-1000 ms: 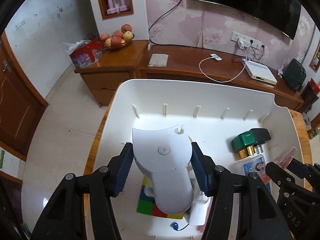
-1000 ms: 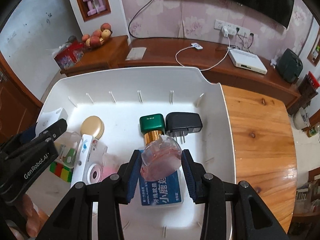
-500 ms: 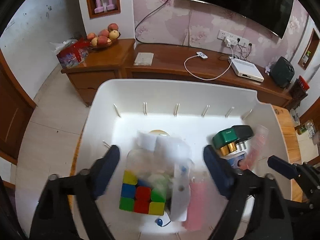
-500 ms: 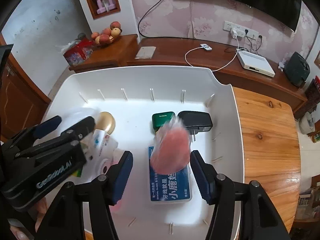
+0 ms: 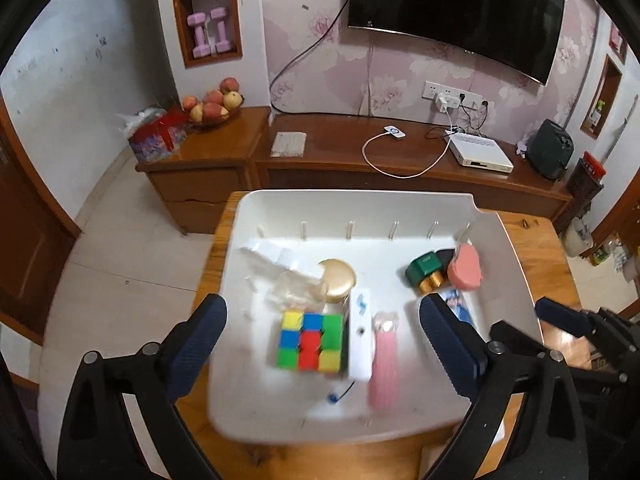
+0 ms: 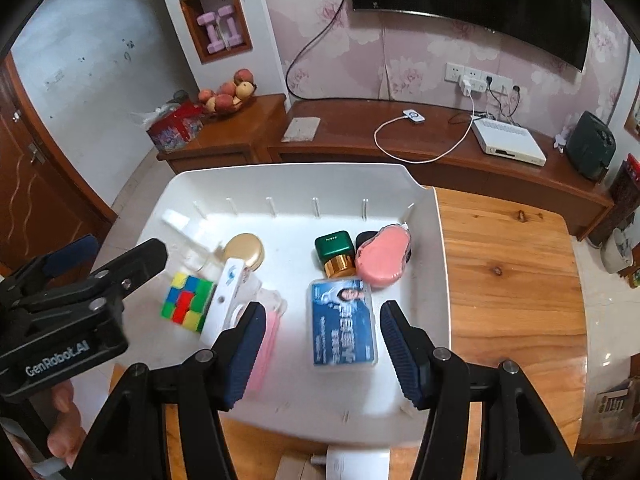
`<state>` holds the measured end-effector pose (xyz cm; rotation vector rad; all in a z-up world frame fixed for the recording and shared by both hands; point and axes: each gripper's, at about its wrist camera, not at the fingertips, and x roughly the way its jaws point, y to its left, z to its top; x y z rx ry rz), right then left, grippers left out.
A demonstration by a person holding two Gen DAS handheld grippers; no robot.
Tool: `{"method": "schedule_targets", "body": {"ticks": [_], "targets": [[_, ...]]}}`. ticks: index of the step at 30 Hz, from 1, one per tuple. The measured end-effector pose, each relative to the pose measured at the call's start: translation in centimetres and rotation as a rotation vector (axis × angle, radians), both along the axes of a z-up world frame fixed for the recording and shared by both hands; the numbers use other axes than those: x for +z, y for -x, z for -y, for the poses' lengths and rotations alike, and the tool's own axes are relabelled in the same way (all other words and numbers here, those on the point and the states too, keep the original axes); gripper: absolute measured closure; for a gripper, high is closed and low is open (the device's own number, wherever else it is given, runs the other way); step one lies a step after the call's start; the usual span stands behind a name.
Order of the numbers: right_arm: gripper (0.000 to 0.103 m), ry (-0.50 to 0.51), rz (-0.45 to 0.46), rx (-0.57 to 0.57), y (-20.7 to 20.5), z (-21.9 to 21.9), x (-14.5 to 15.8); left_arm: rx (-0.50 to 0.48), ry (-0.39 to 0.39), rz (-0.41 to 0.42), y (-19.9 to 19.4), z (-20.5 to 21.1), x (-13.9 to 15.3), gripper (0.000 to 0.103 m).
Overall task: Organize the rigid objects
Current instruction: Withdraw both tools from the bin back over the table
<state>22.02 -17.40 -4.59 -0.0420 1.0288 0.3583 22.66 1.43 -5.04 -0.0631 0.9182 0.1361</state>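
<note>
Left wrist view. The left gripper (image 5: 322,330) stands wide apart and holds nothing; it hangs above the near half of the white tray (image 5: 424,200). Below and between its fingers lie the puzzle cube (image 5: 310,340), a white bar (image 5: 360,334) just beside it and a pink strip (image 5: 385,364) touching that bar. Farther in sit a gold lid (image 5: 339,279), some clear and white pieces too blurred to name, a green box (image 5: 423,273) and a pink case (image 5: 465,267). The right-hand tool shows only at the frame edge.

Right wrist view. The right gripper (image 6: 322,350) is likewise spread wide and empty, raised over the tray's near right part. A blue packet (image 6: 343,324) lies flat between and beyond its fingers, apart from both. The pink case (image 6: 382,258) rests against the far right wall, touching the green box (image 6: 334,245) and covering much of a black plug (image 6: 366,238). The wooden table (image 6: 508,280) beside the tray is bare where seen.

Judgement. Both tools appear to be between picks, with every visible item lying in the tray. The next move calls for finding any piece outside the tray; a white block (image 6: 358,460) shows under the near rim, though what it is cannot be told. Reaching it would need a lower, nearer approach clear of the rim.
</note>
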Motion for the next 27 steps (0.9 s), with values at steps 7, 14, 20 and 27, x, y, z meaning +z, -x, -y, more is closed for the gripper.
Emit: {"method": "schedule_targets", "body": {"ticks": [7,14,20,27], "targets": [[0.043,-0.022,0.041,0.007,5.1,2.0,2.0,0.003,-0.058,0.022,5.9,0.0,1.4,0.005],[0.043,-0.020,0.077,-0.002,10.3,4.0,2.6,-0.001,-0.054,0.015,11.7,0.8,0.4,0.005],[0.033,-0.034,0.068,-0.009,12.9,5.9,1.2,-0.018,-0.104,-0.009,15.5,3.3,-2.1,0.005],[0.029,-0.028,-0.018,-0.017,12.9,6.5,-3.7,-0.075,-0.151,-0.090,15.7,7.3,-6.6,0.005]]}}
